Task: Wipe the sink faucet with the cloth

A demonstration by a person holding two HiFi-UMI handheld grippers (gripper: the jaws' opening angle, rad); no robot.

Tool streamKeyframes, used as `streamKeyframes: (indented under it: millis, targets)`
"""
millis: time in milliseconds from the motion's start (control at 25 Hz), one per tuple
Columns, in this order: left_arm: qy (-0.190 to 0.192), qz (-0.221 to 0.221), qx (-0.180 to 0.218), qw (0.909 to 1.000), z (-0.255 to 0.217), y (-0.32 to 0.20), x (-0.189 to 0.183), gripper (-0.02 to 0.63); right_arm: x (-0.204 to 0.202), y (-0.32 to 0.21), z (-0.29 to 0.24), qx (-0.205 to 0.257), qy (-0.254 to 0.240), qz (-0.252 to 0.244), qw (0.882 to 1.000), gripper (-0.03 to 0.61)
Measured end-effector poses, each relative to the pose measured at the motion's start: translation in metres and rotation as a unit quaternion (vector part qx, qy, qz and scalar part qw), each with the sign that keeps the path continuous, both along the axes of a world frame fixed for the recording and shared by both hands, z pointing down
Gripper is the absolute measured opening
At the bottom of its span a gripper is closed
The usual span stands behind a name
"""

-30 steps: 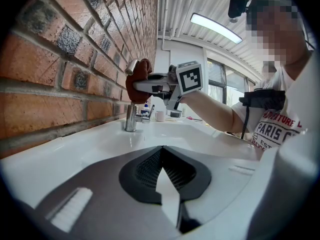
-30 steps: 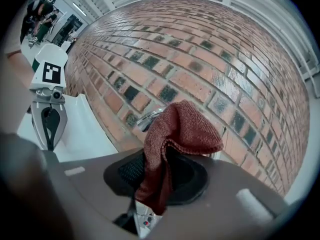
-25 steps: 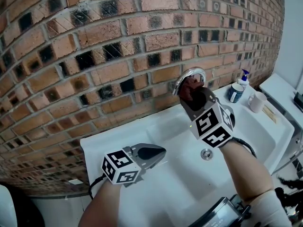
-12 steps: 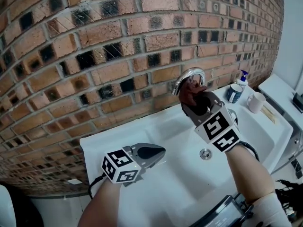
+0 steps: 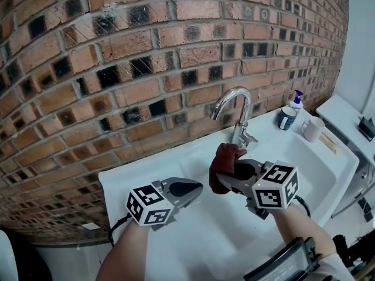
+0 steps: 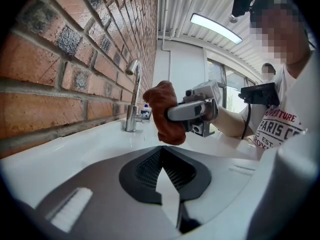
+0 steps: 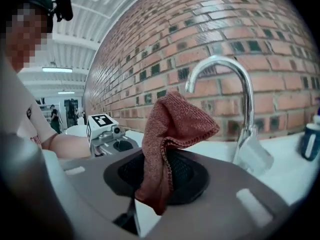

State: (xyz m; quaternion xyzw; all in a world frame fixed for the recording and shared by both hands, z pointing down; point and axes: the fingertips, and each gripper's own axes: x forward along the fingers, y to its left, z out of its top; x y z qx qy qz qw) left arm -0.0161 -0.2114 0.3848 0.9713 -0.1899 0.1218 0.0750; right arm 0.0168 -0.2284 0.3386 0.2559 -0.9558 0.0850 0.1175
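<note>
A chrome gooseneck faucet (image 5: 236, 108) rises from the back of the white sink (image 5: 328, 163) against the brick wall; it also shows as the faucet (image 7: 239, 89) and faucet (image 6: 133, 94). My right gripper (image 5: 225, 177) is shut on a reddish-brown cloth (image 5: 224, 164), held over the basin in front of and below the spout, apart from it. The cloth (image 7: 167, 144) stands up bunched between the jaws. My left gripper (image 5: 196, 189) rests shut and empty at the sink's left rim, pointing at the cloth (image 6: 164, 111).
A blue-and-white bottle (image 5: 288, 116) and a spray bottle (image 5: 298, 98) stand on the sink's back right ledge, a white mug (image 5: 312, 128) beside them. The brick wall (image 5: 146, 51) runs close behind the faucet.
My right gripper has pulled the cloth down and away from the faucet spout, toward the left over the basin. The left gripper has stayed put.
</note>
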Motion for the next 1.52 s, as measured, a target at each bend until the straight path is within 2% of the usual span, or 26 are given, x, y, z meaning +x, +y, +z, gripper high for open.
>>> streamKeyframes:
  millis: [160,280,440,600,840,1520]
  targets:
    - [0.0,0.0,-0.002,1.0,0.001,0.0,0.001,0.006,-0.004,0.007,0.026,-0.097,-0.032,-0.022,0.995,0.089]
    - [-0.003,-0.001,-0.002,1.0,0.001,-0.001,0.0,0.006,-0.003,0.009,0.041,-0.107,-0.004,-0.017,0.994,0.087]
    - [-0.001,0.0,-0.001,1.0,0.0,0.0,0.002,0.006,-0.004,0.018,0.057,-0.116,-0.025,-0.034,0.992,0.086]
    - [-0.001,0.002,-0.002,1.0,0.0,0.001,0.001,0.006,-0.009,0.021,0.057,-0.091,-0.025,-0.062,0.994,0.084]
    - [0.0,0.007,0.0,1.0,-0.001,0.002,0.001,0.006,-0.009,0.022,0.057,-0.066,-0.03,-0.078,0.994,0.084]
    - [0.002,0.009,0.0,1.0,-0.001,0.002,0.002,0.006,-0.003,0.016,0.055,-0.023,-0.02,-0.08,0.996,0.084]
